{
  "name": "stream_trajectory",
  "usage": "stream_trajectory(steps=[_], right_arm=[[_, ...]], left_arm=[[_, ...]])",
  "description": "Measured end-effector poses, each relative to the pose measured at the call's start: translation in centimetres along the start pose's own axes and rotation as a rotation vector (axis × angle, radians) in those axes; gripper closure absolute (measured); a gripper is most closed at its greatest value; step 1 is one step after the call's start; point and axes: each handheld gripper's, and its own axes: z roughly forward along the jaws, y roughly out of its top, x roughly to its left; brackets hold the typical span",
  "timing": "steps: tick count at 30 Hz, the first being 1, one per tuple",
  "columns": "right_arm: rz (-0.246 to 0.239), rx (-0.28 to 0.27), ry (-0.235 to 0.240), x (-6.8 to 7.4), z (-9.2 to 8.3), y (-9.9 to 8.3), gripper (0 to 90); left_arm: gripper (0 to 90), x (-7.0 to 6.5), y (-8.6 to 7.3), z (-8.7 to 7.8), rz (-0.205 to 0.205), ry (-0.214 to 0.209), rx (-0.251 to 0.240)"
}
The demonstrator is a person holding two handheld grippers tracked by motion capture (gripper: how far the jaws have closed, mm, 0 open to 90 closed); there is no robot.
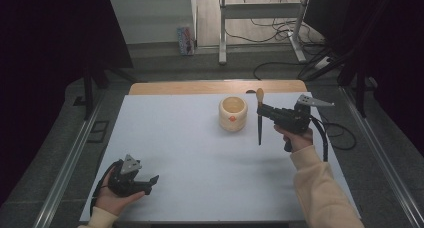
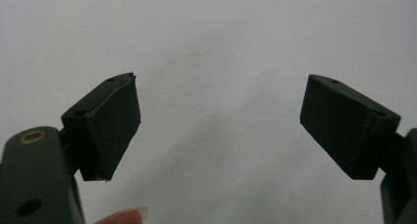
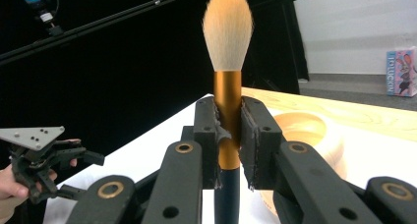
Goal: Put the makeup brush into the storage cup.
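Right tongs (image 3: 228,145) clamped on brush (image 3: 227,81); left tongs (image 2: 219,126) apart over white tabletop (image 1: 190,153); cables on floor (image 1: 280,30).

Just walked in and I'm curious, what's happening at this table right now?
A person at a table holds a gripper in each hand. The right gripper has its jaws shut on a makeup brush, gripping the gold collar so the brush stands upright with its bristles on top, just to the right of a cream-coloured cup. The left gripper rests low near the table's front left corner with its jaws open and nothing between them.
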Motion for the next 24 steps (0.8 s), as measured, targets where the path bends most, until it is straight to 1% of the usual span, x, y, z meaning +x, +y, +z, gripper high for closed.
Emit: stream_trajectory(steps=[2,3,5,10,18,24], right_arm=[[0.008,-0.011,-0.004,-0.08,-0.01,-0.08,78.4],[0.020,-0.018,-0.006,-0.12,-0.01,-0.11,78.4],[0.028,-0.028,-0.019,-0.16,0.01,-0.11,78.4],[0.031,-0.051,-0.030,-0.14,0.05,0.02,78.4],[0.057,-0.084,-0.043,0.00,0.33,0.06,78.5],[0.048,-0.088,-0.051,0.19,0.48,0.17,78.4]], left_arm=[[16.1,-0.01,0.00,-0.02,-0.001,0.000,-0.001],[16.1,-0.02,0.00,-0.02,-0.001,0.000,-0.002],[16.1,-0.02,0.00,-0.02,-0.001,0.000,-0.001],[16.1,-0.01,0.01,0.01,0.000,0.000,0.000],[16.1,-0.03,0.01,-0.03,-0.002,0.001,-0.002],[16.1,0.01,0.06,-0.02,-0.003,0.003,-0.003]])
